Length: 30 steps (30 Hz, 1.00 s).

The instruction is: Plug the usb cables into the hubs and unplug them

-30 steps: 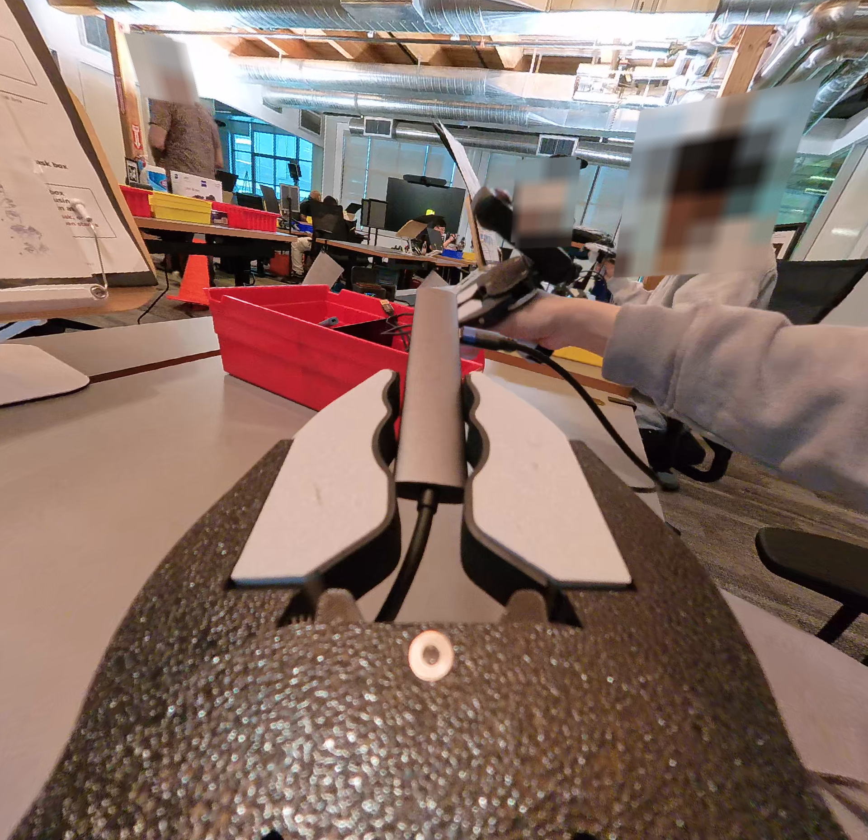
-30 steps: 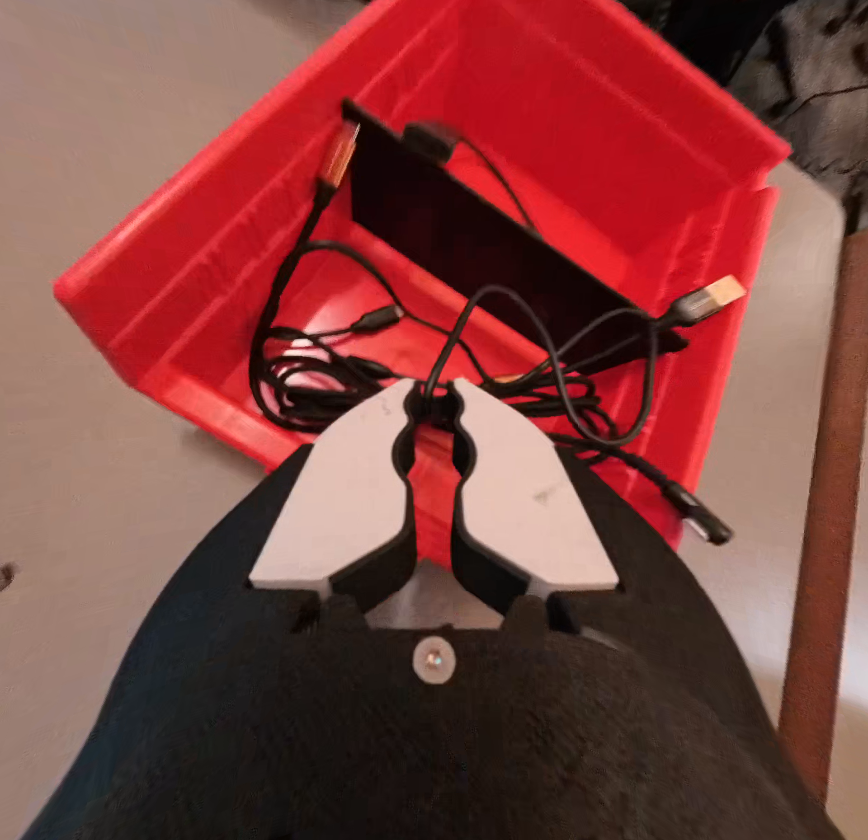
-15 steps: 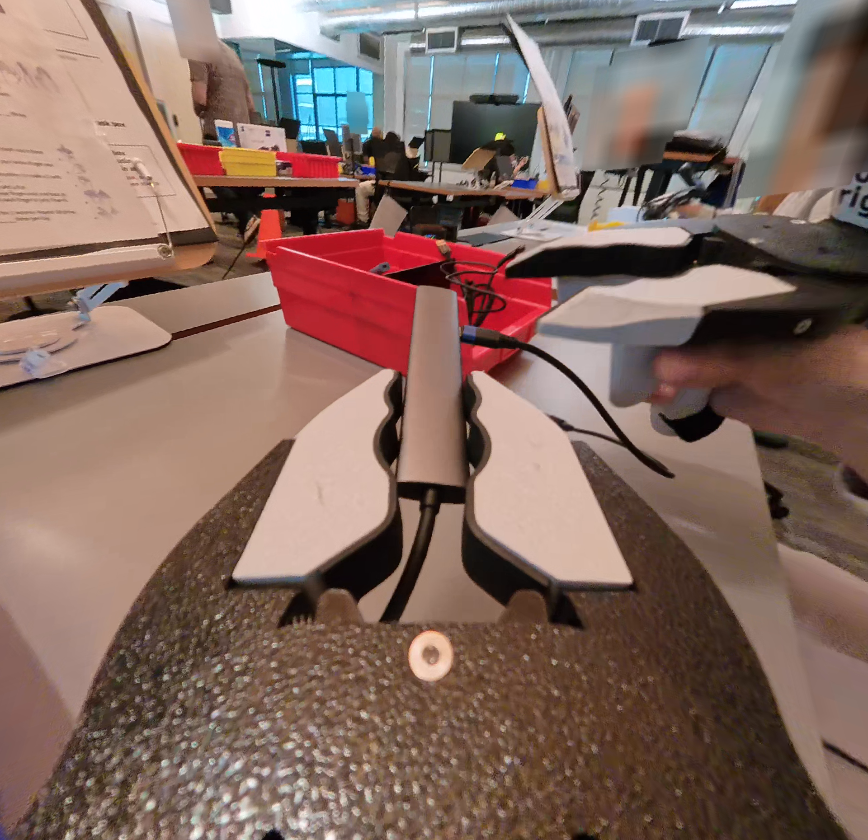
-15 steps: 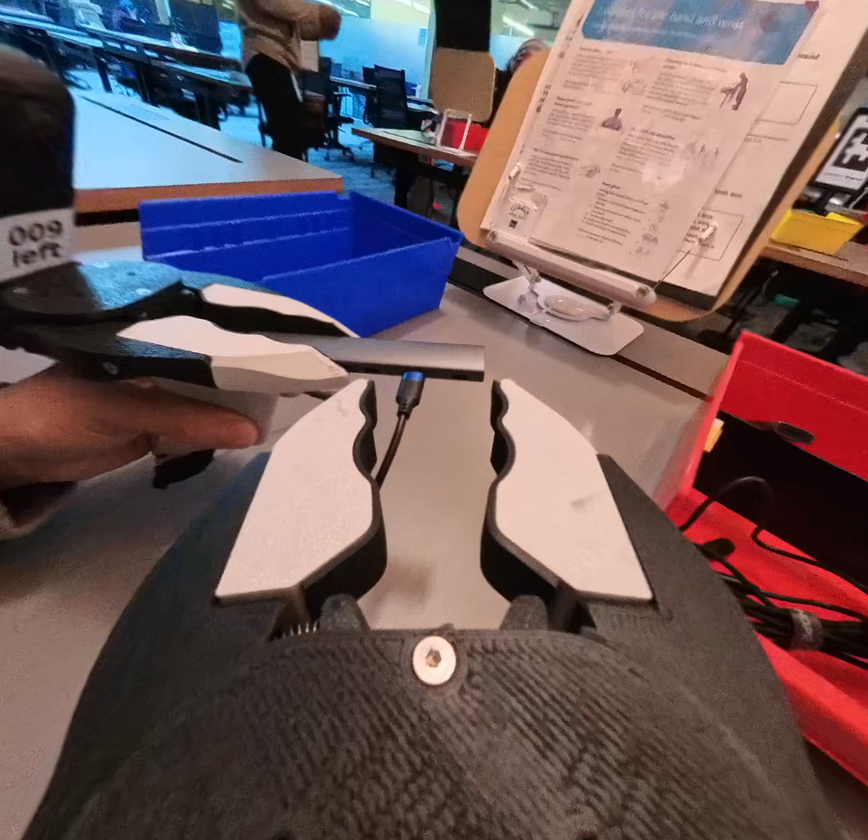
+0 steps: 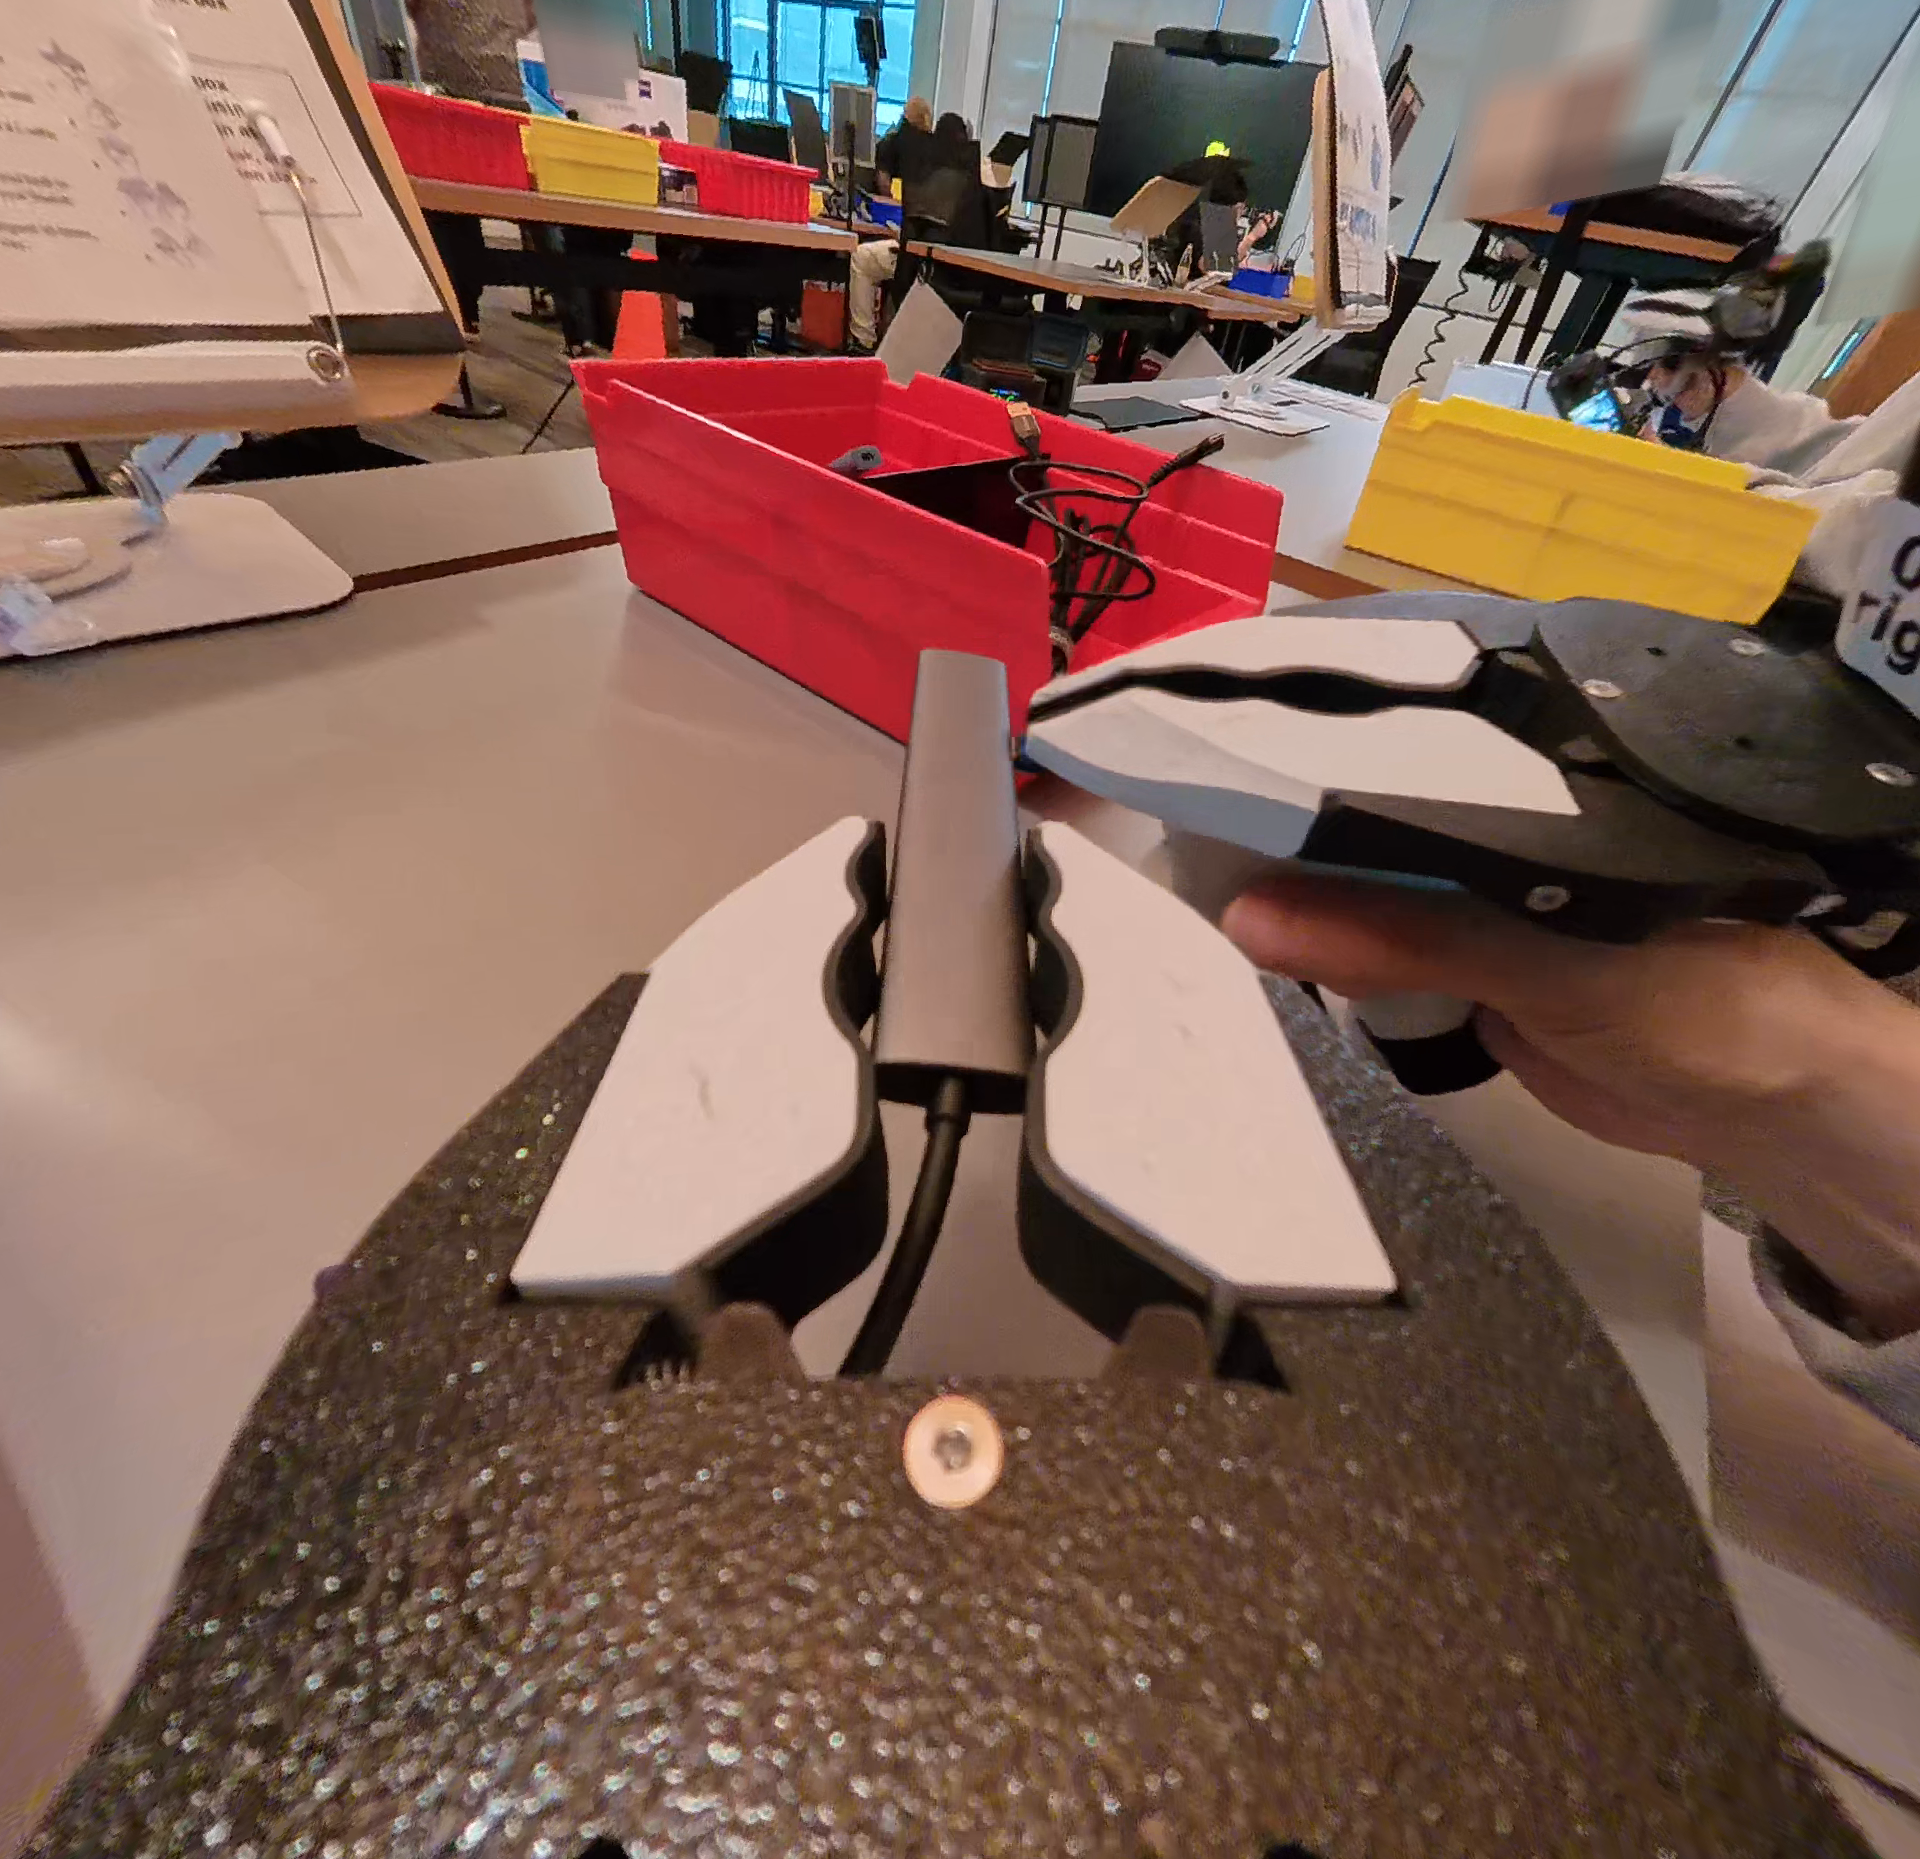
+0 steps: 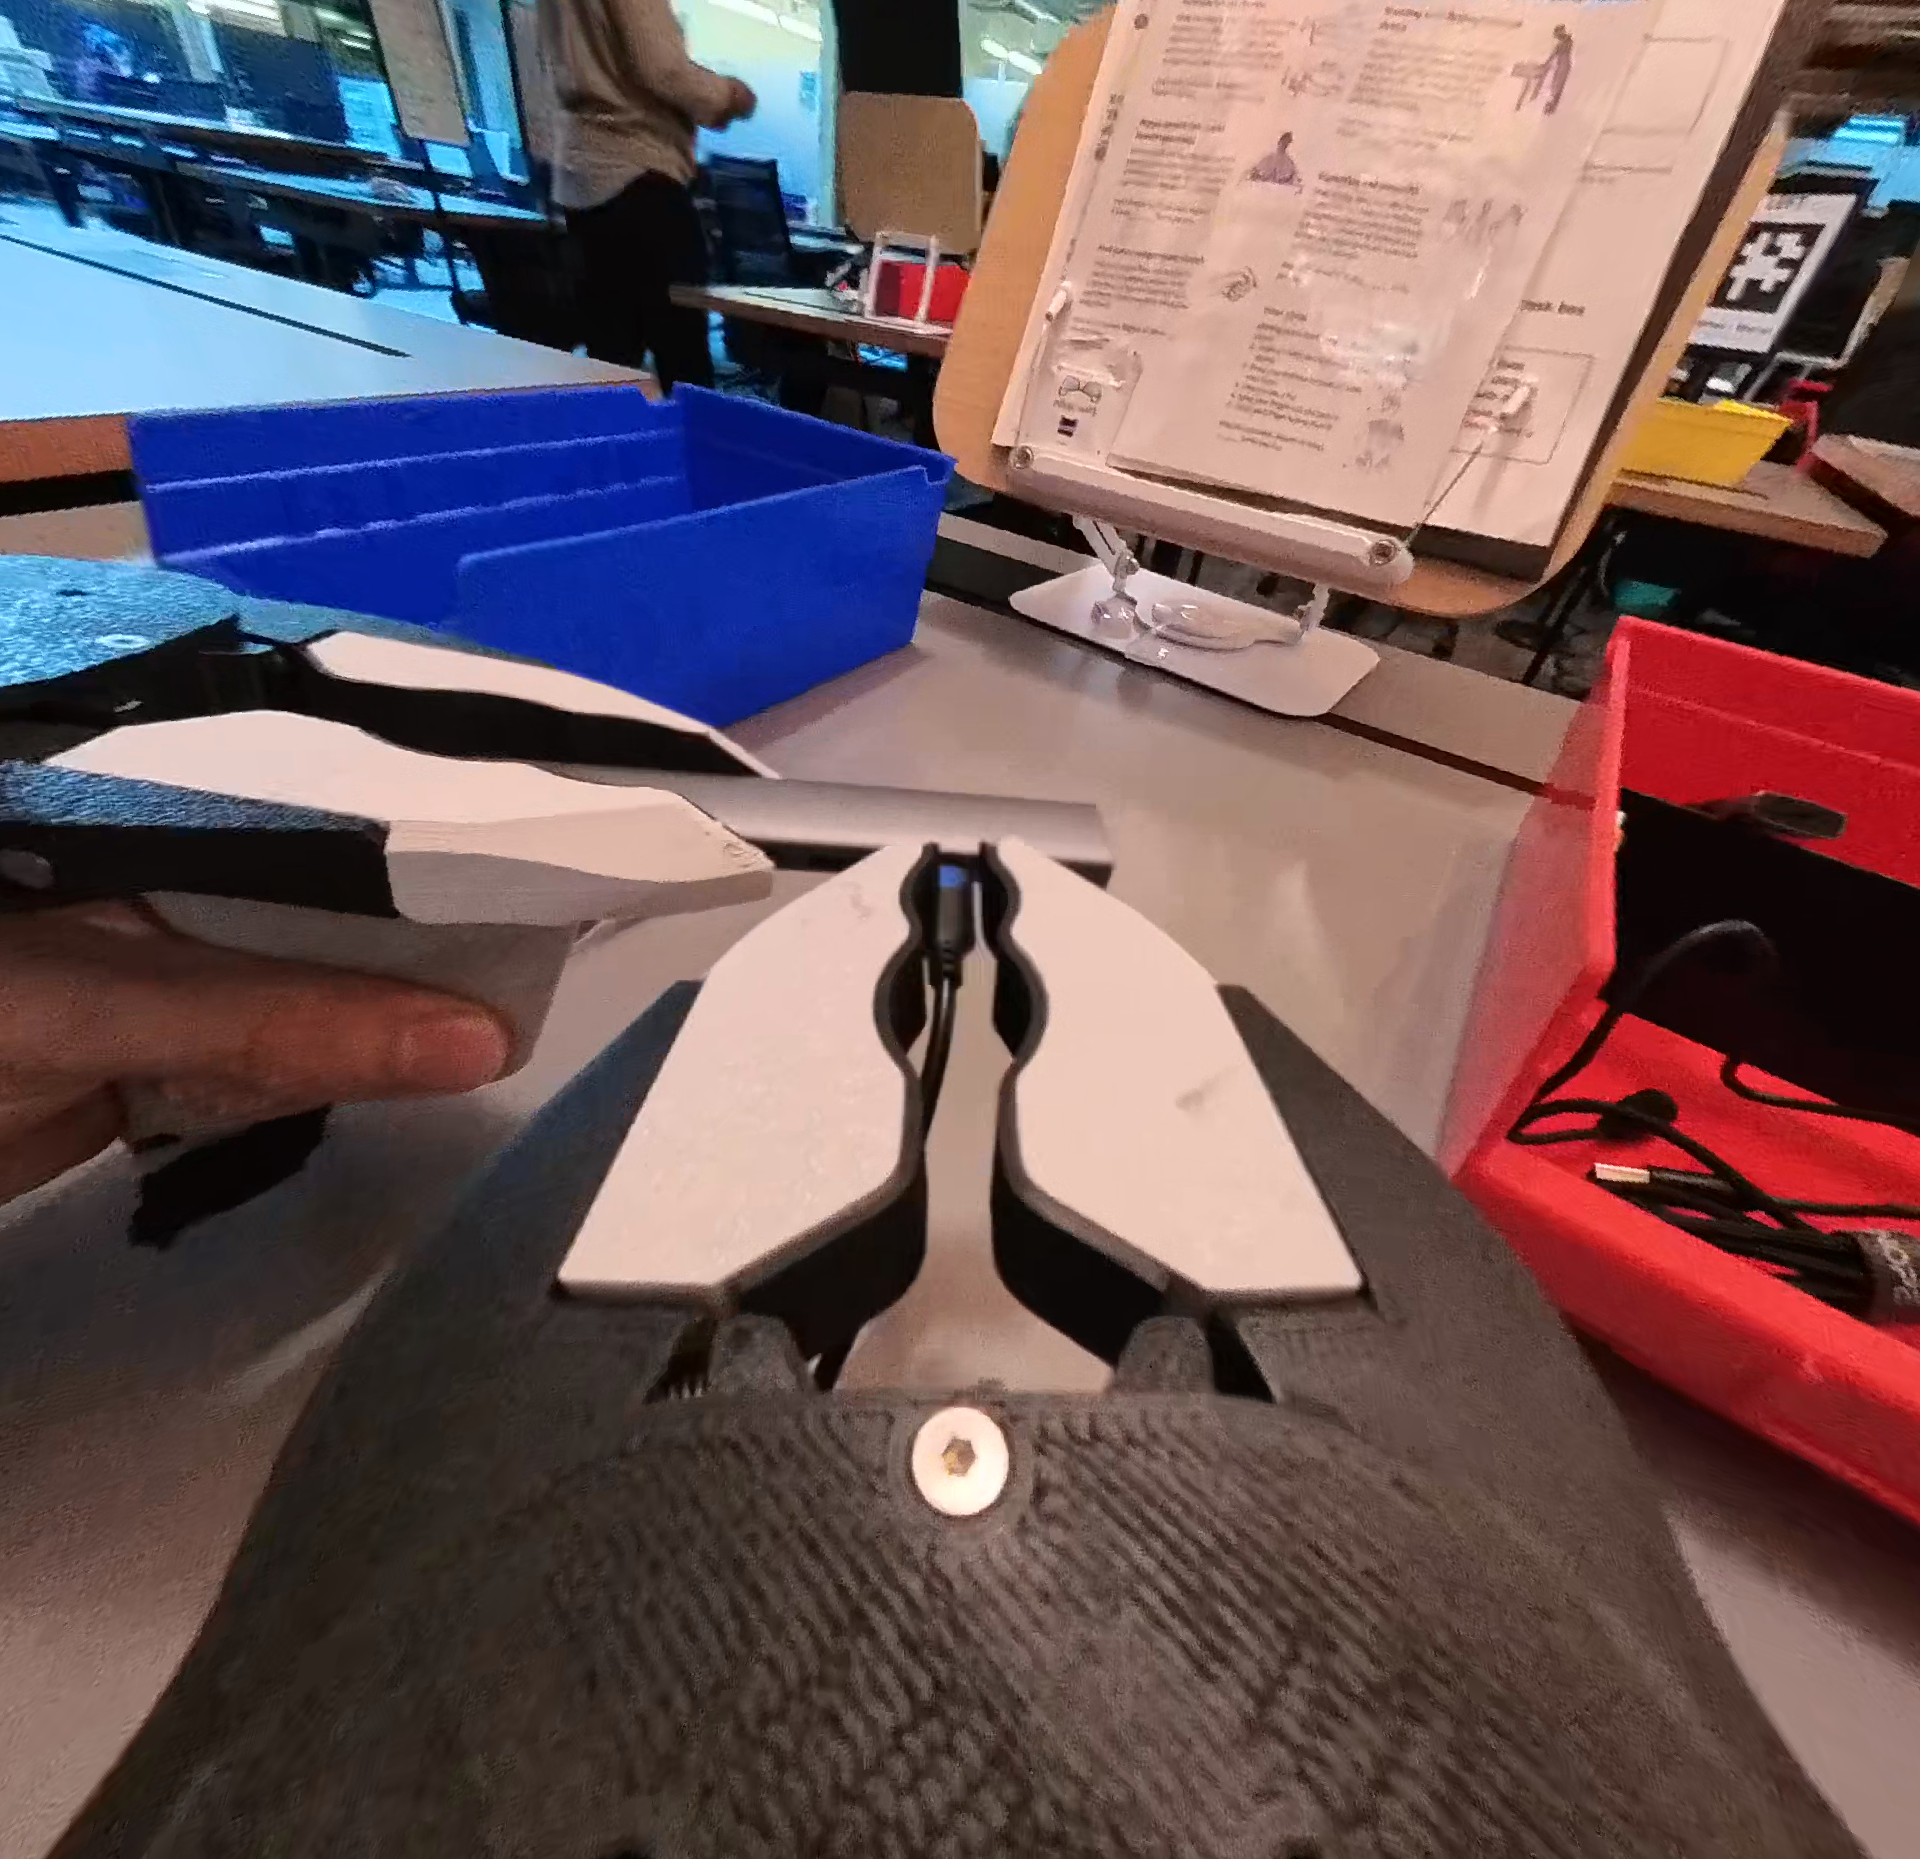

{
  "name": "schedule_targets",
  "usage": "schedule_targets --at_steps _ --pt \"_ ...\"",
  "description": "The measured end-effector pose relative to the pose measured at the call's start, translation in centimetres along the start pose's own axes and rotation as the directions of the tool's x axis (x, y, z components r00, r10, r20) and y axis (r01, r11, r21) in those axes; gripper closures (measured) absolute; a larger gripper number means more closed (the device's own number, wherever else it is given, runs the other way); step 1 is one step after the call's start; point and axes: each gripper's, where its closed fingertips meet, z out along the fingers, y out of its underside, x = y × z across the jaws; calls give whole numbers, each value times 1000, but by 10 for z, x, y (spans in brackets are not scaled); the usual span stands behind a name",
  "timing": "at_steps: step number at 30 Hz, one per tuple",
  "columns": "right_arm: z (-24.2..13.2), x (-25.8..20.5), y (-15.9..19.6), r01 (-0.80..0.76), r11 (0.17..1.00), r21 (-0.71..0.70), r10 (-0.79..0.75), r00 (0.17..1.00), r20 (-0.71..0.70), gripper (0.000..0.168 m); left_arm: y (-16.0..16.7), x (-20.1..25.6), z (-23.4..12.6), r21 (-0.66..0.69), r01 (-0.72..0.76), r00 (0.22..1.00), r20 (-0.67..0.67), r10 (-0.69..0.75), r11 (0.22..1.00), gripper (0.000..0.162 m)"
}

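Note:
My left gripper [image 5: 954, 833] is shut on a slim grey USB hub [image 5: 956, 770], held level above the grey table [image 5: 364, 822] and pointing toward the red bin. The hub's own black lead [image 5: 914, 1217] hangs back between the fingers. My right gripper [image 6: 956, 853] is shut on a black USB plug with a blue tip [image 6: 948, 900], which sits at the hub's side [image 6: 914, 810]. In the left wrist view the right gripper [image 5: 1039, 734] comes in from the right and touches the hub's right edge. In the right wrist view the left gripper [image 6: 764, 817] enters from the left.
A red bin [image 5: 831, 583] with a black divider and several loose black cables [image 5: 1091, 552] stands just beyond the hub; it also shows at the right of the right wrist view [image 6: 1538, 978]. A blue bin [image 6: 623, 583], a document stand [image 6: 1226, 646] and a yellow bin [image 5: 1558, 531] stand around. The tips of both grippers are at nearly the same place.
The right gripper left the red bin, swung over to the hub, came up open around the plug and has now shut on it. The left gripper kept hold of the hub.

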Motion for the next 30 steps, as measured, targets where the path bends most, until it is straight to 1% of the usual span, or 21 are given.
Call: schedule_targets --at_steps 1,3,4,6,7,9,12,15,16,20,21,27,30 --pt "0 3 0 -9 1000 5 10 1000 -21 154 1 -1 0 -6 -5 1000 12 5 1000 137" --pt "0 3 0 -22 1000 8 22 1000 -5 152 0 -2 0 -5 -8 999 31 8 1000 138" --pt "0 4 0 -35 999 3 35 999 -12 148 0 -3 -1 -2 -7 999 32 7 1000 138" --pt "1 -1 1 -36 999 1 36 999 23 149 -1 -4 -1 5 1 999 37 -1 1000 138" --pt "2 -3 5 -28 999 -24 29 999 34 150 -1 -6 -2 12 10 999 42 -11 1000 138" --pt "4 -7 9 5 999 -48 -3 999 46 148 -1 -7 -2 15 18 999 42 -18 1000 138" --pt "5 -5 4 -7 1000 -4 7 1000 9 154 -1 -8 -2 18 22 999 39 -23 1000 137" --pt "6 -3 5 -17 1000 -2 17 1000 -5 155 0 -8 -2 14 41 999 32 -42 999 137" --pt "6 -1 4 -10 1000 6 10 1000 -24 153 0 -7 -1 11 44 999 28 -45 999 137" --pt "6 0 5 19 1000 19 -18 999 -46 154 2 -5 0 3 63 998 14 -63 998 137" --pt "6 -1 4 28 999 25 -27 999 -44 156 3 -4 0 3 66 998 12 -66 998 137" --pt "6 0 2 17 998 64 -13 998 -58 156 5 -4 1 2 81 997 -3 -81 997 138" --pt "8 0 1 -37 996 82 40 999 -36 156 5 -4 1 14 88 996 -9 -88 996 138"
